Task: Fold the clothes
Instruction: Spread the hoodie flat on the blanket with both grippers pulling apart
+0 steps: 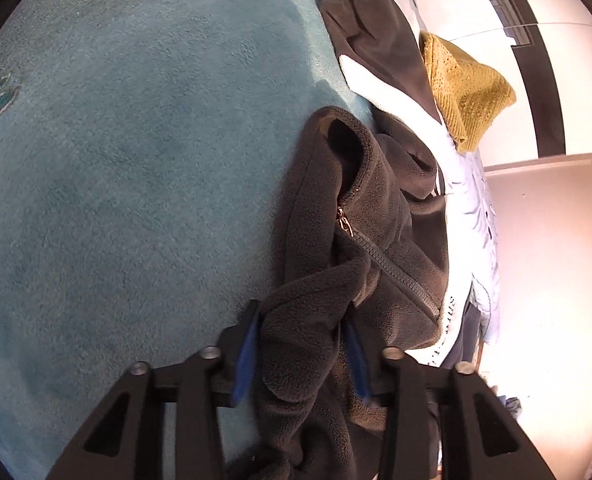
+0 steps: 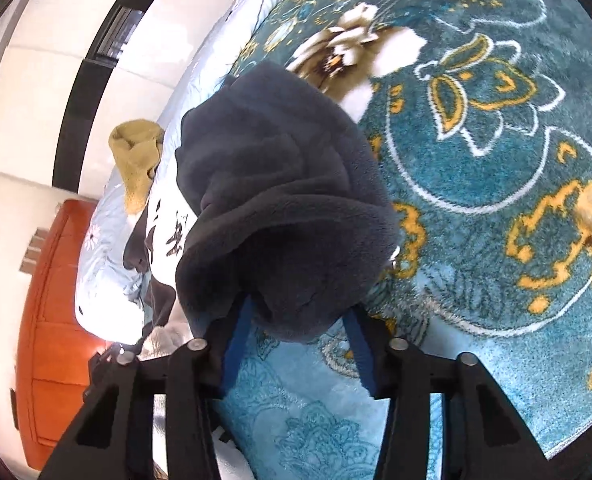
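We hold the dark grey fleece zip jacket (image 1: 376, 232) at lower centre, over the teal flowered blanket (image 1: 115, 160). Left gripper (image 1: 302, 344) and right gripper (image 2: 300, 332) both pinch bunched fleece. It is soft, bulky and limp; the hems seem the best hold.

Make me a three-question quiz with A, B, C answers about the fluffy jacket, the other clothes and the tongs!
1. Where does the yellow knitted garment lie?
A. far side of the clothes pile
B. between the left tongs
C. on the floor

2. What colour is the fleece jacket?
A. red
B. dark grey
C. white

3. What are the left tongs doing?
A. hanging empty
B. pinching the yellow garment
C. gripping a fold of fleece

Answers: 1 A, it sits beyond the dark clothes. 2 B, its pile is dark grey around the zip. 3 C, fleece is bunched between the blue pads; the right tongs grip it too.
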Available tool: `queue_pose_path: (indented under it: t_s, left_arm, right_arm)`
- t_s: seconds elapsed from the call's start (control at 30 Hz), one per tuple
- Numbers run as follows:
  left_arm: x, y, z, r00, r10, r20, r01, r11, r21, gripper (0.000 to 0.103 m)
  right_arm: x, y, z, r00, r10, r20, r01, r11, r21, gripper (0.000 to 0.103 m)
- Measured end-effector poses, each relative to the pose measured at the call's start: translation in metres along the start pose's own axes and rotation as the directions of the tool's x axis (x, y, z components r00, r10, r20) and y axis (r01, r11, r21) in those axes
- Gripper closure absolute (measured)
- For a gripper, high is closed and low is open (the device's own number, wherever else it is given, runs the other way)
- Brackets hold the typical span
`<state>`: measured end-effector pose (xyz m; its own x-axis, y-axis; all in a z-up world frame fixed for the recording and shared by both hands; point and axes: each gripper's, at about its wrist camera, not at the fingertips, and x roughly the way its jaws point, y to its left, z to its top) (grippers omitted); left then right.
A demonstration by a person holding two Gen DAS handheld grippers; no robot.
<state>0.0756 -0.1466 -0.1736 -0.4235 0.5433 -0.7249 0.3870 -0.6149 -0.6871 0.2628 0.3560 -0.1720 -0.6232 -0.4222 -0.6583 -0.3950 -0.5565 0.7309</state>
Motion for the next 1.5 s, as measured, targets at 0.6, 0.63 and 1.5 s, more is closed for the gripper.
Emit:
queue_pose_path:
  t_s: [0.6, 0.63, 1.5]
  left_arm:
    - [-0.084, -0.074, 0.022, 0.963, -0.178, 0.2, 0.14, 0.971, 0.191, 0.085]
    - [-0.089, -0.074, 0.02, 0.963, -0.171, 0.209, 0.128, 0.97, 0.207, 0.085]
    - [-0.099, 0.036, 0.01, 0.991, 0.033, 0.132, -0.051, 0.989, 0.138, 0.064]
  right_arm:
    - [-0.084, 0.098, 0.102, 0.95, -0.093, 0.298, 0.22, 0.878, -0.425, 0.09]
    - [-0.09, 0.107, 0.103, 0.945, -0.08, 0.316, 0.225, 0.861, -0.455, 0.09]
    - [-0.056, 0.009, 0.036, 0.967, -0.252, 0.022, 0.238, 0.88, -0.411, 0.062]
